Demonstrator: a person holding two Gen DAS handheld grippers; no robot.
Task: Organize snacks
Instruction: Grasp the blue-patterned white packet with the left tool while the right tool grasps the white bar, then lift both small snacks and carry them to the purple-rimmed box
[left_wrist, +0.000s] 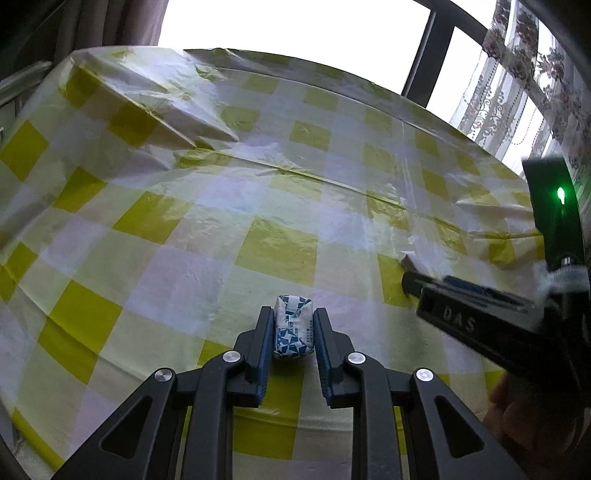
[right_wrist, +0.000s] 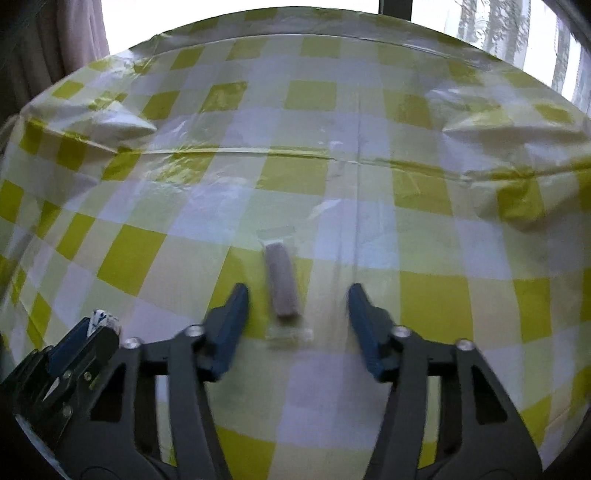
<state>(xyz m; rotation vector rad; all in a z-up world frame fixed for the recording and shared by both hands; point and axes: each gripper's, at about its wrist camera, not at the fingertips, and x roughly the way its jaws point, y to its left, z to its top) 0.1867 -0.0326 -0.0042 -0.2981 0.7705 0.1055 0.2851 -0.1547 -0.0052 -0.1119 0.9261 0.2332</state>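
A small snack in a blue-and-white wrapper (left_wrist: 293, 328) sits clamped between the pads of the left gripper (left_wrist: 293, 328), its long axis running along the fingers, just above the yellow-checked tablecloth (left_wrist: 184, 258). A brown snack bar in a clear wrapper (right_wrist: 282, 291) lies flat on the cloth, lengthwise away from the camera, between the fingers of the right gripper (right_wrist: 299, 299), whose jaws stand apart on either side without touching it.

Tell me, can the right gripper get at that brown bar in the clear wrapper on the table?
Probably yes: the brown bar lies between the open right gripper fingers, pads not touching it, with nothing in the way.
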